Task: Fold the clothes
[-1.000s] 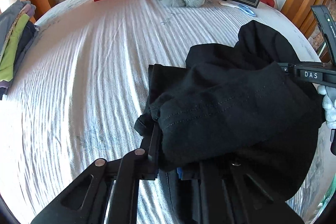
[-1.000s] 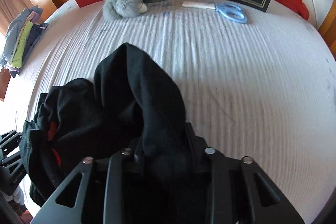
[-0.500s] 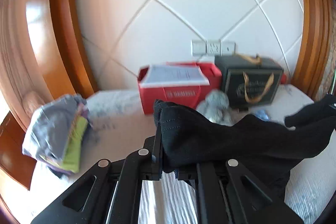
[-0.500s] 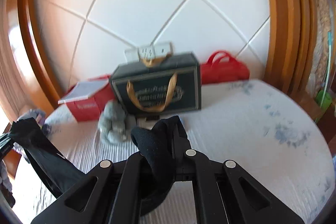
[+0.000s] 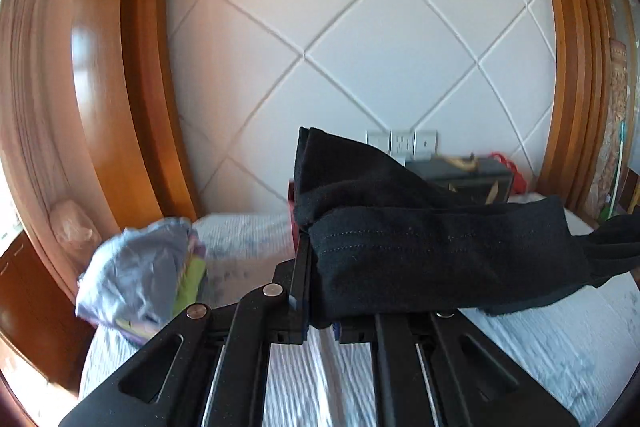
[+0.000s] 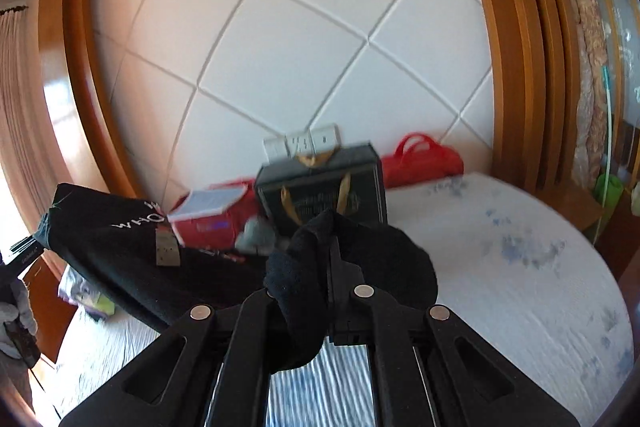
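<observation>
A black garment (image 5: 432,247) hangs stretched in the air between my two grippers, above the white bed (image 5: 560,347). My left gripper (image 5: 316,267) is shut on one end of it, at a stitched hem. My right gripper (image 6: 332,267) is shut on the other end, bunched over its fingers. In the right wrist view the black garment (image 6: 120,239) runs off to the left, showing white lettering and a label, up to the left gripper at the frame's left edge.
A pile of folded clothes (image 5: 140,275) lies at the bed's left edge. Against the padded headboard stand a red bag (image 6: 208,219), a black gift bag (image 6: 320,187), a grey plush toy (image 6: 256,235) and another red bag (image 6: 424,163). Wooden frames flank the bed.
Both grippers have lifted the black garment off the bed and pulled apart, stretching it out in the air. The views have tilted up from the bed to the headboard.
</observation>
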A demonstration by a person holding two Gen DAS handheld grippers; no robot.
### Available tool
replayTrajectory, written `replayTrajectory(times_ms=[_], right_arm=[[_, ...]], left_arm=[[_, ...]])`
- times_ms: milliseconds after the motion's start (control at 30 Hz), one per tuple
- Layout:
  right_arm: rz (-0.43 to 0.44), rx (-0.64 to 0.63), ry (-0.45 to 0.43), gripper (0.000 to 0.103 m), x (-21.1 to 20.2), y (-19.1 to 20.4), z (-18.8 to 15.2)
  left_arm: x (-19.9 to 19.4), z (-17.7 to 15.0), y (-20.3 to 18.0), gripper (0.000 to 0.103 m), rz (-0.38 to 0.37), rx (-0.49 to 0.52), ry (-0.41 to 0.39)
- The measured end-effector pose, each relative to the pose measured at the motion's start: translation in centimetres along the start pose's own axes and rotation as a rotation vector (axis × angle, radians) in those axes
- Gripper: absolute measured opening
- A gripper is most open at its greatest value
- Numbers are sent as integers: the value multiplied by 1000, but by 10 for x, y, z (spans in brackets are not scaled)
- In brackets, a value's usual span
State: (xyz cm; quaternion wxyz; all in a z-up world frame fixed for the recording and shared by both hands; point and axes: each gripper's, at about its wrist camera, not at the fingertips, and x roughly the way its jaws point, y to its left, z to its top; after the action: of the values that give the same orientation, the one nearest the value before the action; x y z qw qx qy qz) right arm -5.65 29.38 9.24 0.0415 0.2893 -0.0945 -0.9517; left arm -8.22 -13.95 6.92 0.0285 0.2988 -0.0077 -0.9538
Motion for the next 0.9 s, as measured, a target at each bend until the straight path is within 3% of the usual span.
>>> replayTrajectory(times_ms=[233,267,367,467,500,533,667,733,800,833,900], right_arm=[[21,78,437,4,37,-12,-161],[19,94,472,6,39,-15,-173],[7,144,549,12,42,-27,-197],[-8,188,556,23,35,-41,-199],[-14,201,541,44,31,-45,-195],[-13,207,530,56,24,-49,-191],[23,221,512,62,-3,-64,-182],[-19,232,482,63,-13,-74,-178],[-69,274,447,63,-18,-93,-174],[-95,294,433,63,-17,-103,-172],[-123,322,411,63,-6,-119,-168]], left_arm=[[45,-170,15,6,11,-7,432],[48,-190,15,11,7,-4,496],[48,-220,24,16,-18,-35,592],[38,-211,32,37,-51,-81,566],[32,-203,33,38,-64,-87,537],[26,-194,34,42,-78,-91,506],[5,-159,33,56,-90,-104,382],[4,-145,33,56,-93,-118,345],[10,-134,29,63,-91,-120,320],[13,-129,27,73,-90,-122,307],[36,-128,19,75,-101,-107,329]])
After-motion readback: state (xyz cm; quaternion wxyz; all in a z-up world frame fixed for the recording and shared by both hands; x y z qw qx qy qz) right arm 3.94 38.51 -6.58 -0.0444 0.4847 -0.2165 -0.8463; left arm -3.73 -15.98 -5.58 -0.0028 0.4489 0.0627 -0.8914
